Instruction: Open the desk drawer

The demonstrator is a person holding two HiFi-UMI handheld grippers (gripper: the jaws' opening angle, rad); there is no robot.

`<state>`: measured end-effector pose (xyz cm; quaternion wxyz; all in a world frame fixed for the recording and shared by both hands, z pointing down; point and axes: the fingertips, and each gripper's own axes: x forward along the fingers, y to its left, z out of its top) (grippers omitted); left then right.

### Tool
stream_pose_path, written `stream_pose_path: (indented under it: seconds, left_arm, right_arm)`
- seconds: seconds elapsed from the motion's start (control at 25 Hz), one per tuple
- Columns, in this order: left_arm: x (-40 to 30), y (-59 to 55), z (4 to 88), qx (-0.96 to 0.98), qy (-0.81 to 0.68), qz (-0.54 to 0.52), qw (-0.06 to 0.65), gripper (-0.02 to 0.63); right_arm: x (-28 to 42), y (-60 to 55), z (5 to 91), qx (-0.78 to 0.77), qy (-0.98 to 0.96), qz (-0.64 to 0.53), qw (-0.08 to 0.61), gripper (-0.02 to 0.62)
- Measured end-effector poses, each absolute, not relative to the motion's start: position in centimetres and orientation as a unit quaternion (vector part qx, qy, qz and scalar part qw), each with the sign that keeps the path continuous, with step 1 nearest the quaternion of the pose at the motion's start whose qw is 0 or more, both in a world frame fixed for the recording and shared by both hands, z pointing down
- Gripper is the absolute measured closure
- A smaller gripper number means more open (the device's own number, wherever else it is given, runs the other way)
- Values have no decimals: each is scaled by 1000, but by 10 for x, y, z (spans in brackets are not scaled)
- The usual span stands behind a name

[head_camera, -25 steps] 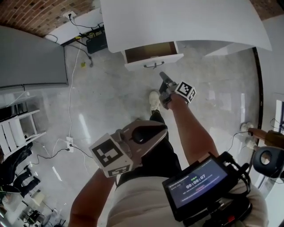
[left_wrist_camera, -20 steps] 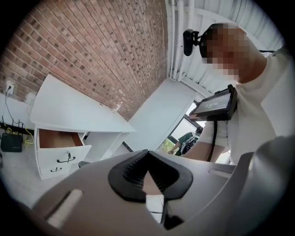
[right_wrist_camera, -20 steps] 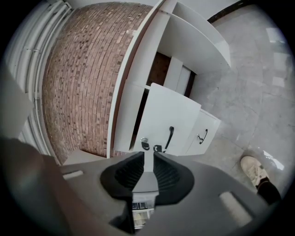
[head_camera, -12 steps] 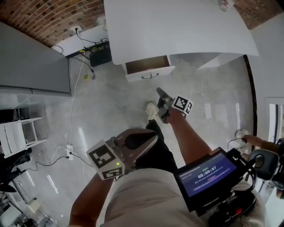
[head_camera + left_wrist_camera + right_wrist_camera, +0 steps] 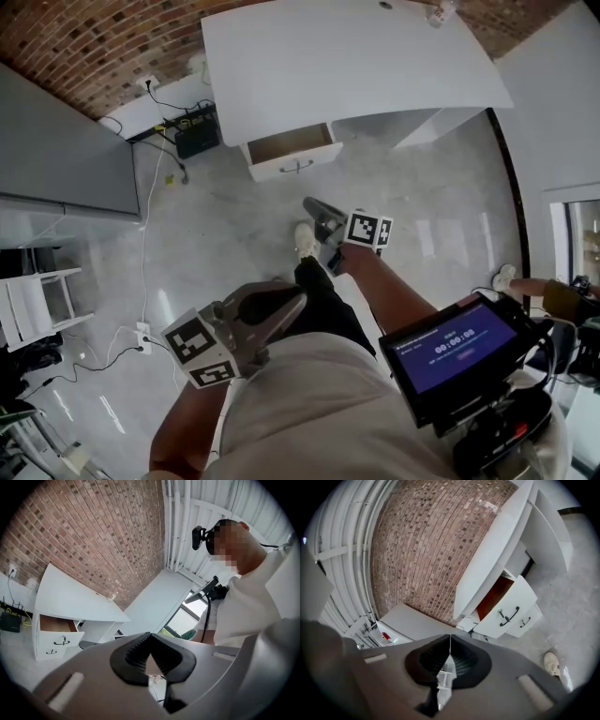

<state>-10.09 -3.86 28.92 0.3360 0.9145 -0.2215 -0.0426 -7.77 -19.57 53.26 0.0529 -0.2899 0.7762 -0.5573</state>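
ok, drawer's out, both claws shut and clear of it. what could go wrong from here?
1. The drawer juts past the desk front, unheld; a step forward could knock it shut.
2. Cables trail to a socket block at the person's left; stepping that way risks a trip.
3. The right claw is shut; pulling further would mean reopening it at the handle.

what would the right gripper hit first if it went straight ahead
Likely the brick wall beside the desk; the open drawer sits off the line of the right gripper; depth unclear.
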Motion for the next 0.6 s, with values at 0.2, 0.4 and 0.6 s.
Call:
stream_pose_path:
  seconds: [0.2,0.4,0.6]
  left_arm:
    - [-99,-28,269,923,-220,-42,313,600]
    - [-96,-23,260,926,-223,-42,301,600]
    - [-98,-17,255,929,-226,-42,290,600]
  right_arm:
    - [-90,-169,490,-258,802,-538,42,592]
    - [-90,-152,452,-242,821,-516,38,592]
    - [-96,-138,421,-227,838,-495,38,592]
